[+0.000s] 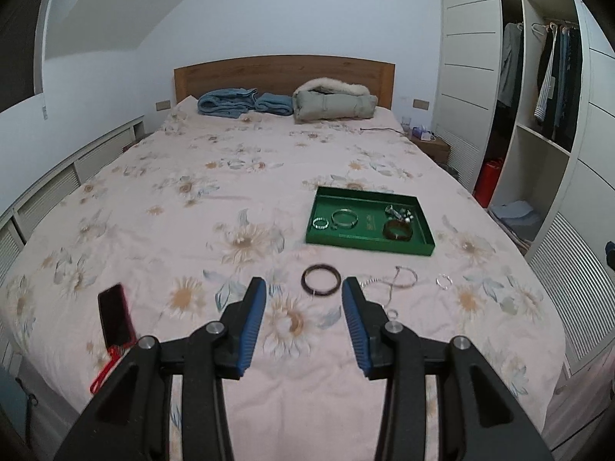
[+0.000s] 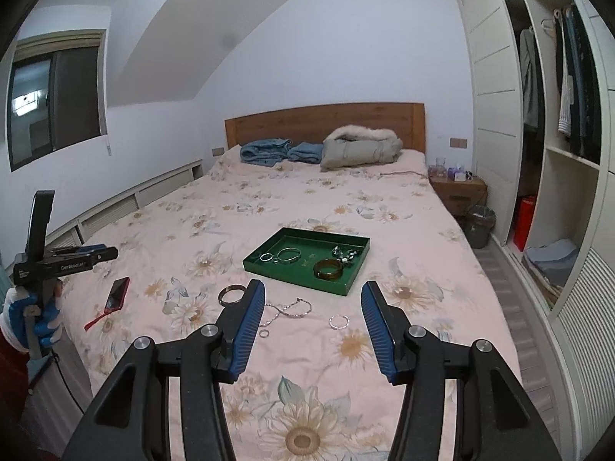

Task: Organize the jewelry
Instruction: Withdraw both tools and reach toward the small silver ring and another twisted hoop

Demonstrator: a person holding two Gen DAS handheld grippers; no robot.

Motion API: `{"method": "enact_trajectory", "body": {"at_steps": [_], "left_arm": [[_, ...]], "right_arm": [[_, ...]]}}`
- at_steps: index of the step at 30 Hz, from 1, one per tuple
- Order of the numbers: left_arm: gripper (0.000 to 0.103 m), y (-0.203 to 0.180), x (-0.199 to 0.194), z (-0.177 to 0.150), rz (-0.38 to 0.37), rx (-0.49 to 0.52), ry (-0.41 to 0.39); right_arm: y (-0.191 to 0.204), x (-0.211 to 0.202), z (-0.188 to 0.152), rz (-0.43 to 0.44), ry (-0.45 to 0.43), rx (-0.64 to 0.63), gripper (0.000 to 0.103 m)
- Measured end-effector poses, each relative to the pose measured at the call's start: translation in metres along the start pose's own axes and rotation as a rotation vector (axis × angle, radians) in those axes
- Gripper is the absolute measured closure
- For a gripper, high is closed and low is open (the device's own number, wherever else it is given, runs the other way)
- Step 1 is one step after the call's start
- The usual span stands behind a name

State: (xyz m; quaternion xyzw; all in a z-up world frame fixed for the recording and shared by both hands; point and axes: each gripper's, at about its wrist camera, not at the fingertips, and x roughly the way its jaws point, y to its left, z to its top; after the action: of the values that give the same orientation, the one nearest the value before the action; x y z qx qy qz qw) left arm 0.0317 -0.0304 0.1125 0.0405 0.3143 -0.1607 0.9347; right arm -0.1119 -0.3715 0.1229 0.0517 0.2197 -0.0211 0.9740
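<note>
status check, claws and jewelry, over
Left claw and right claw open, empty. Green tray partly filled; dark bangle, chain, two rings on the bedspread. Path clear.

"GenRobot.AI" on left hand-held gripper (image 2: 109, 252) body.

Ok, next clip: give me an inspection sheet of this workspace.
Surface: bed with floral cover.
Job's things: green tray holds bangles and beads; dark bangle, chain, silver hoop and small ring lie loose in front of it.
Clutter: phone, folded clothes by the headboard.
Grippers: left tool and right tool open, empty, above the cover.
Cables: cord near the nightstand.
Surroundings: open wardrobe, window.
</note>
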Motion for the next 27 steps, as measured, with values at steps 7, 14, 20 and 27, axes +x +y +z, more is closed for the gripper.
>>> {"method": "enact_trajectory", "body": {"at_steps": [7,14,20,27], "left_arm": [[0.064,-0.017,-0.013,-0.033,0.015,0.015,0.000],[0.064,-0.037,0.025,-0.069,-0.068,0.029,0.081],[0.064,-0.059,0.082,-0.089,-0.136,0.030,0.145],[0.064,-0.100,0.161,-0.093,-0.183,0.054,0.236]], "right_arm": [[0.003,-0.018,-0.023,-0.019,-0.018,-0.027,0.051],[-0.008,0.005,-0.050,-0.038,0.037,0.002,0.051],[-0.025,0.054,-0.073,-0.038,0.122,0.042,0.051],[-0.043,0.130,-0.095,-0.023,0.231,0.068,0.051]]}}
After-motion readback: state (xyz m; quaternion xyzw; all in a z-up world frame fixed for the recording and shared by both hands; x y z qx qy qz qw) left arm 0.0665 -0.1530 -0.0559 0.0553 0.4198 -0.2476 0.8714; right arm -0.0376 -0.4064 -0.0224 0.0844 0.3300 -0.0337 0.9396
